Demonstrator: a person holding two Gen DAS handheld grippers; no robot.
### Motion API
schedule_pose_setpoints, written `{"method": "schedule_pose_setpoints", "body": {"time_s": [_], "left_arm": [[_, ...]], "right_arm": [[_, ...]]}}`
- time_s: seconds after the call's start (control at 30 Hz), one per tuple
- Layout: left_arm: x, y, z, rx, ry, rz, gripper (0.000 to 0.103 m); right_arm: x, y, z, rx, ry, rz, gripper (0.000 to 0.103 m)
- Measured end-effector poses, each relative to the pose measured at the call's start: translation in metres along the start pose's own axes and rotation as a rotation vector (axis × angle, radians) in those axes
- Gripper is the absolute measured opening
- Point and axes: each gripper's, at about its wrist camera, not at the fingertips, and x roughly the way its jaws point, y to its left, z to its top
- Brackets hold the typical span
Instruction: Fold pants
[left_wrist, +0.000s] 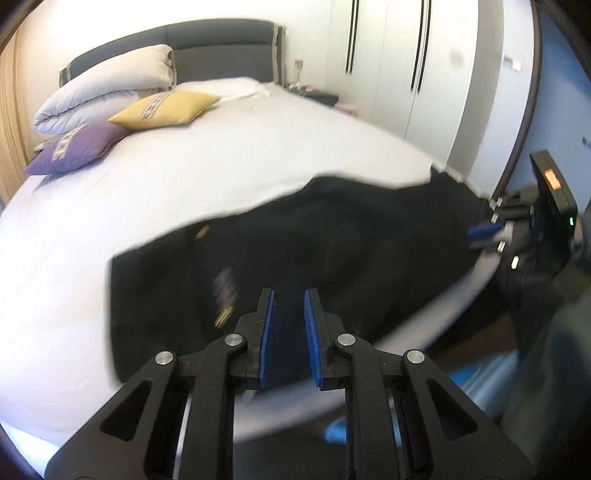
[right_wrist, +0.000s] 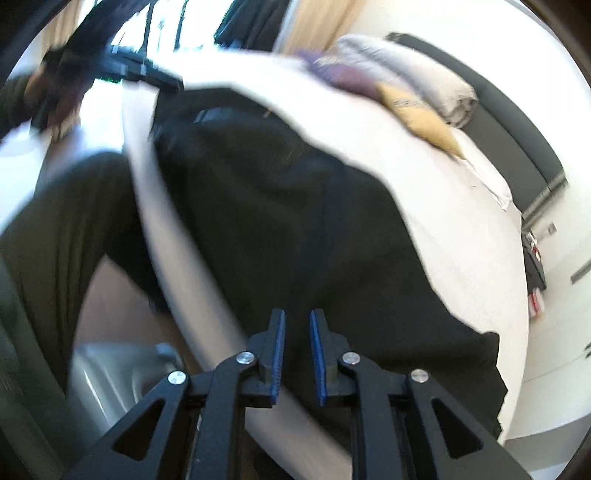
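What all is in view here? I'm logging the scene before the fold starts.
pants: one, black, spread along the near edge of the bed
bed: one, white sheet, dark grey headboard
duvet: one, white, folded, by the headboard
cushions: two, yellow and purple, beside the duvet
wardrobe: one, white, beyond the bed
left gripper: black, blue pads, open over the pants
right gripper: same, open over the pants
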Motion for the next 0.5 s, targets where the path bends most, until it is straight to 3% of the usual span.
{"method": "schedule_pose_setpoints", "body": {"time_s": [0.13,0.27,0.37,0.5], "left_arm": [[0.058,-0.033,0.024,0.037,0.054,-0.026,0.016],[0.119,-0.056,-0.005,0.144,0.256,-0.016,0.016],[0.113,-0.054,-0.013,0.153,0.247,-0.018,0.016],[0.099,-0.044,-0.015,0.169,0.264,-0.032,0.016]], "right_arm": [[0.015,-0.01,0.009,0.099,-0.037,-0.008,0.021],[0.059,-0.001,-0.017,0.147,0.117,0.051,0.025],[0.047,0.006,-0.034,0.186,0.095,0.072,0.035],[0.01,-0.02,-0.058,0.399,0.032,0.182,0.04]]}}
